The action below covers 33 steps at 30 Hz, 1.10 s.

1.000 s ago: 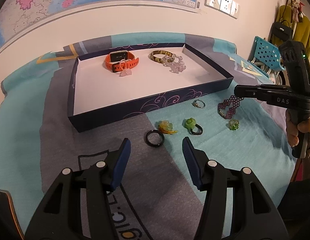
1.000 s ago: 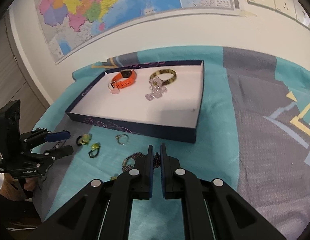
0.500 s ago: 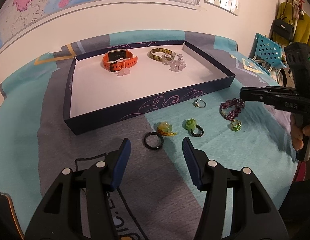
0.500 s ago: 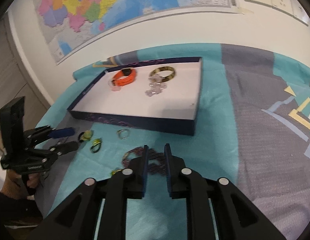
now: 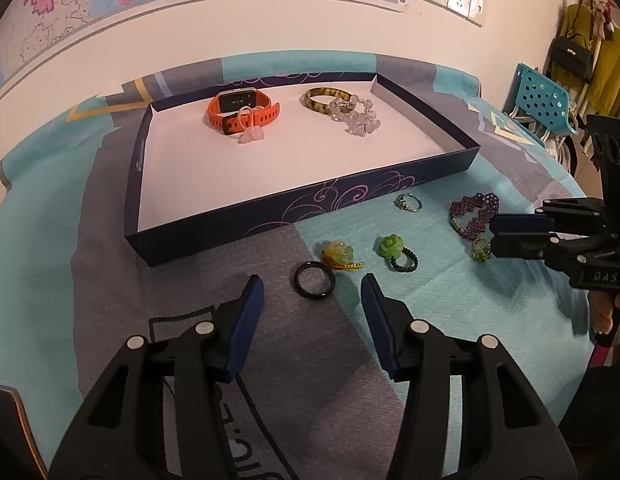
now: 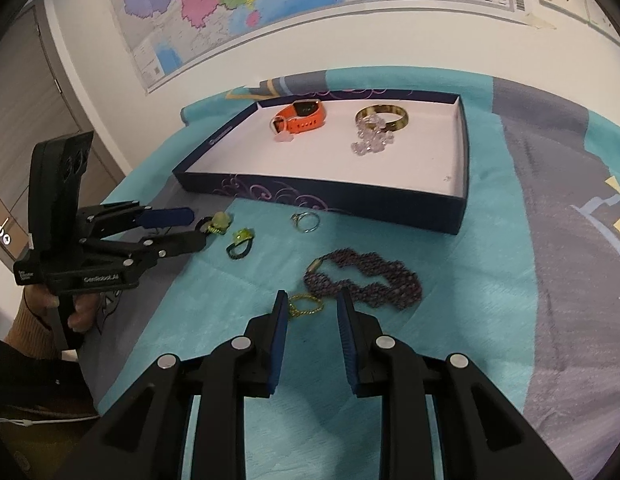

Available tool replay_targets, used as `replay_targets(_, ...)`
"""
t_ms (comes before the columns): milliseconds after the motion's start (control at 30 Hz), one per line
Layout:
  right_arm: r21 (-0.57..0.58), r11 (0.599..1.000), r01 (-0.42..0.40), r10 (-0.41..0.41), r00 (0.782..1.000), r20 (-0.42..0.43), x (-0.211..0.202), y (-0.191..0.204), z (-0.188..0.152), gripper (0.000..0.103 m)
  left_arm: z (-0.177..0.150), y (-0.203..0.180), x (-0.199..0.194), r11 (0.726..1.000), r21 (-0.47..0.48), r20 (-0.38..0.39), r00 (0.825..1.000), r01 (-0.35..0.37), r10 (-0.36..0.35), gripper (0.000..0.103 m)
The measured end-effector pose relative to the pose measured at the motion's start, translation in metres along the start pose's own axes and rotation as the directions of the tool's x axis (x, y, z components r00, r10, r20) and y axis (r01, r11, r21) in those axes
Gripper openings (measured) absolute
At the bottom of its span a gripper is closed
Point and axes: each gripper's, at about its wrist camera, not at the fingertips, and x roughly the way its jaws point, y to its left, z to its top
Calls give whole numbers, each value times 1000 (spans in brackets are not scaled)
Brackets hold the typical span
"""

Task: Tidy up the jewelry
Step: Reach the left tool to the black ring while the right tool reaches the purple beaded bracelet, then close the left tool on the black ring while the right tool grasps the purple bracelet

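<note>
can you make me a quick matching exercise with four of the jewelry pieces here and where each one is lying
Things:
1. orange watch
2. black ring
3. purple beaded bracelet
4. silver ring

Places:
A. on the grey part of the cloth, ahead of the left gripper, outside the box
B. inside the box, with a pale pink piece against it
C. on the teal cloth close to the box's front wall
D. on the teal cloth just ahead of the right gripper, beside a small gold and green ring

Pairs: 1-B, 2-A, 3-D, 4-C
</note>
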Motion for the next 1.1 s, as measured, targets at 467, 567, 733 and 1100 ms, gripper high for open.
replay_targets(467, 70, 989, 128, -133, 989, 62, -13, -31, 13, 31, 1, -2, 2, 1000, 11, -6, 1000, -3, 3, 47)
replay_targets(567, 71, 989, 132, -135, 990, 41, -7, -36, 15, 31, 1, -2, 2, 1000, 13, -6, 1000, -8, 8, 43)
replay_targets(733, 52, 990, 132, -133, 991, 19, 2, -36, 18, 31, 1, 0, 3, 1000, 17, -7, 1000, -12, 12, 25)
replay_targets(1100, 16, 987, 157, -157, 988, -5, 10, -32, 16, 18, 0, 0, 1, 1000, 11, -3, 1000, 0, 0, 22)
